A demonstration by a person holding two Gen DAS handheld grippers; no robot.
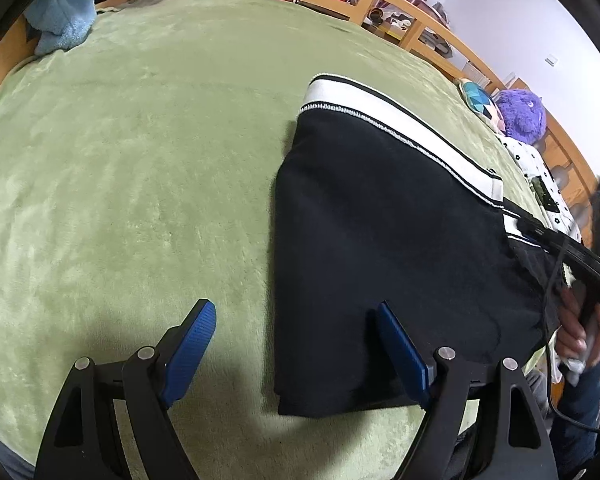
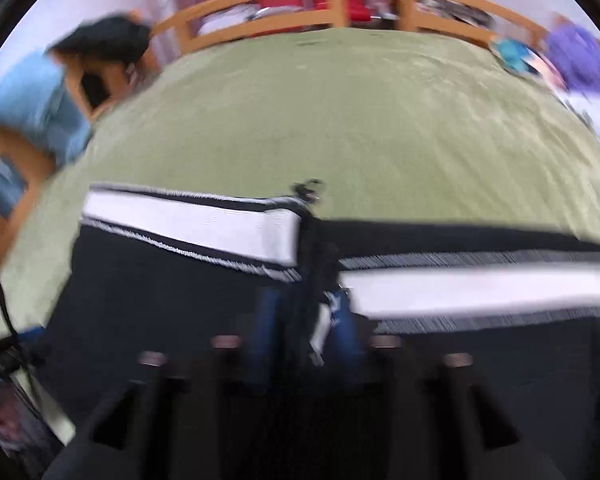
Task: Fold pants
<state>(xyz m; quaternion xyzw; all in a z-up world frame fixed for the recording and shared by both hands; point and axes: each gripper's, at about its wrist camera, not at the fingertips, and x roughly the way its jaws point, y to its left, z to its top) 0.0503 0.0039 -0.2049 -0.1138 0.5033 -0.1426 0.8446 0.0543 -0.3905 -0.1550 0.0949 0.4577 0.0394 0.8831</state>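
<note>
Green plush blanket (image 1: 140,160) covers the whole working surface, a bed with a wooden rail (image 1: 380,4) along its far edge.

Nearest the left wrist camera, the left gripper (image 1: 296,344) hangs just above the blanket with its blue pads (image 1: 192,344) spread wide and nothing between them. One pad sits over bare blanket, the other over the near left corner of the black pants (image 1: 380,260); this reads as a gripper lined up to take that edge, or just let go of it.

The pants lie flat toward the right side of the bed, already folded into a compact block. Their long axis runs from the near edge away toward the rail, with the white striped band (image 1: 380,120) along the far right side.

At the right end, the right gripper (image 2: 308,328) has its pads drawn nearly together on a bunched bit of the pants at the band. That view is blurred, so the hold is a judgement. It is likely pinned there to carry that end over.

Beyond, a purple plush toy (image 1: 520,114) and a light blue cloth (image 1: 64,12) rest at far corners.
</note>
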